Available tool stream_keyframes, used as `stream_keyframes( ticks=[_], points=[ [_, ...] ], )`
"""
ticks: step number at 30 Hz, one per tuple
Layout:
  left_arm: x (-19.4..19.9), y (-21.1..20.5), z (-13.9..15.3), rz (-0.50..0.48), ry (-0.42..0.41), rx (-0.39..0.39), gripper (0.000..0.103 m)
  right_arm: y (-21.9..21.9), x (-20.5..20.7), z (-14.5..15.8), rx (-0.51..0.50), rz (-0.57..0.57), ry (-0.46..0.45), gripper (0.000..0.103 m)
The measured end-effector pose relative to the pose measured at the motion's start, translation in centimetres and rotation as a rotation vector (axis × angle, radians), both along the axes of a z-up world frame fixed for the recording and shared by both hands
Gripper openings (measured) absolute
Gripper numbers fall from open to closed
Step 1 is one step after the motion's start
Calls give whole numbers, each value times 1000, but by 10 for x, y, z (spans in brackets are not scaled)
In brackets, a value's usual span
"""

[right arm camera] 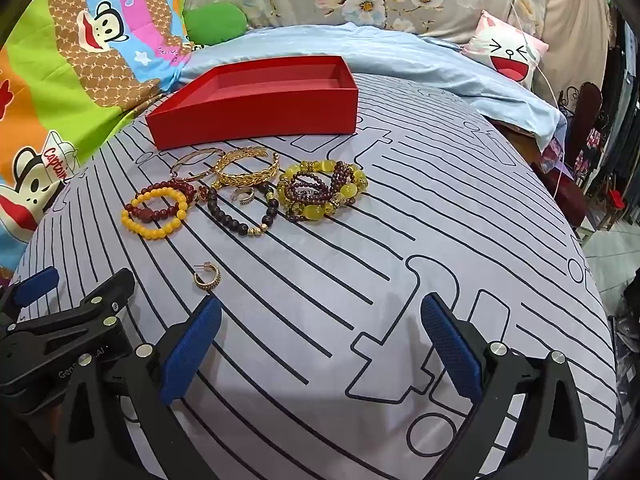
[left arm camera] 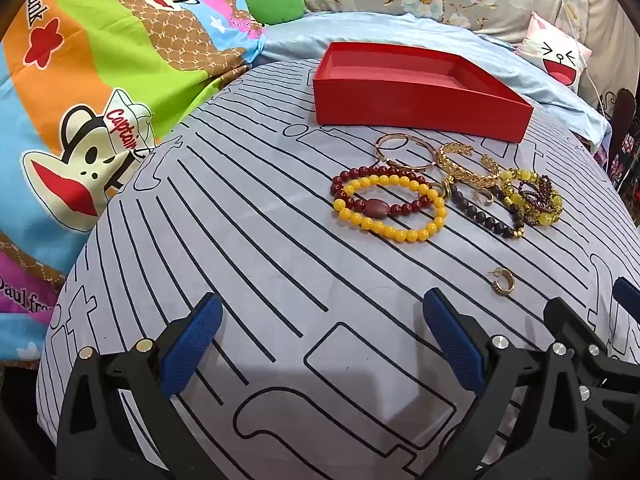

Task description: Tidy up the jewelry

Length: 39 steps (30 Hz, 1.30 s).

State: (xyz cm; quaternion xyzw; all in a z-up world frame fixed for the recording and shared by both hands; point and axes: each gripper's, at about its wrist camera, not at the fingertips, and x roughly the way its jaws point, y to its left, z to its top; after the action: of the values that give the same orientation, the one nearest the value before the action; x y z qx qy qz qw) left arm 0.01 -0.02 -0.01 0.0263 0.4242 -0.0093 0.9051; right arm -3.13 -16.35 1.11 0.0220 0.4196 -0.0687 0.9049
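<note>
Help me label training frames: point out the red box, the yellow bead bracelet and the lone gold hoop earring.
red box [left arm camera: 404,108]: left wrist view, on its front wall.
yellow bead bracelet [right arm camera: 138,227]: right wrist view, on its near-left beads.
gold hoop earring [right arm camera: 211,283]: right wrist view, on the hoop's lower curve.

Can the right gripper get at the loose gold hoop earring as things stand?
Probably yes. The hoop earring lies alone on the striped cover, apart from the bracelet pile, just ahead and left of the open right gripper. Only the left gripper sits close beside it and could crowd a sideways move.
</note>
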Motion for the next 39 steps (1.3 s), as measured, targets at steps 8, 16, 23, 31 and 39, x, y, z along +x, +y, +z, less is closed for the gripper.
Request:
stream_keyframes(
  ticks=[8, 16, 23, 31, 39],
  points=[
    [0, 1, 0, 1, 0, 0, 96, 0, 0, 1, -6, -1, -3, 96],
    [0, 0, 0, 1, -2, 3, 96, 0, 0, 1, -5, -1, -5, 96],
    [0, 0, 0, 1, -3, 5, 96, -1, -1, 1, -5, 0, -5, 96],
    [0, 0, 0, 1, -4, 7, 96, -1, -1, 1, -4, -1, -6, 96],
    [0, -1, 0, 1, -5, 10, 96, -2, -1, 1, -4, -1, -6, 96]
  ],
)
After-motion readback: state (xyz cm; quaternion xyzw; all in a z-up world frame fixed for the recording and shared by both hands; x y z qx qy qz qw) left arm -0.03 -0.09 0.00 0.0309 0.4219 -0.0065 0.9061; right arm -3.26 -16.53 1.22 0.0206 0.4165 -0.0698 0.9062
